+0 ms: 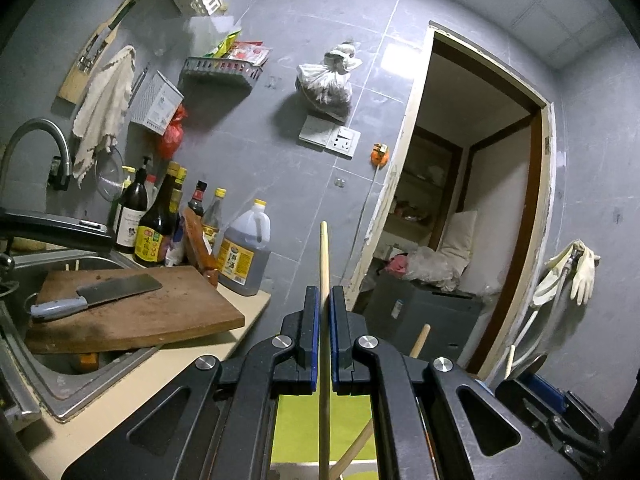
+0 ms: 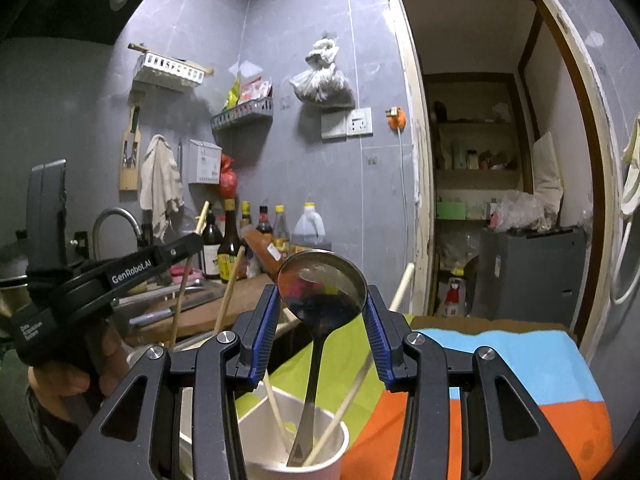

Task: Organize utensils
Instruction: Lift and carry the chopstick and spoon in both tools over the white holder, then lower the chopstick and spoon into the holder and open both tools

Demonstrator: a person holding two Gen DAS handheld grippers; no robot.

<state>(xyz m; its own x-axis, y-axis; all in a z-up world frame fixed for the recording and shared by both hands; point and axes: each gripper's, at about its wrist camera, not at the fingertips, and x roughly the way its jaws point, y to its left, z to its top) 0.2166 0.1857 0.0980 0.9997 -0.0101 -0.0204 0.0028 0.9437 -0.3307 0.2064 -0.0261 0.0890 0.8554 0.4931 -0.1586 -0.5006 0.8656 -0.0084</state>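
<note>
Metal ladle (image 2: 322, 288), three chopsticks (image 2: 276, 404) in cup (image 2: 320, 456)

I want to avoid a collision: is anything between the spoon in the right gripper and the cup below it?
Nothing blocks it: the spoon, gripped by its bowl, already has its handle inside the cup, beside two chopsticks standing there.

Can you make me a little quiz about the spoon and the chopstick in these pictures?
1. True or false: the left gripper is shut on a chopstick.
2. What does the right gripper hold by its bowl? A) metal spoon B) cleaver C) bottle
3. Fill in: the spoon's handle reaches down into a white ____.

Key: 1 true. 2 A. 3 cup; other chopsticks stand in it too.
</note>
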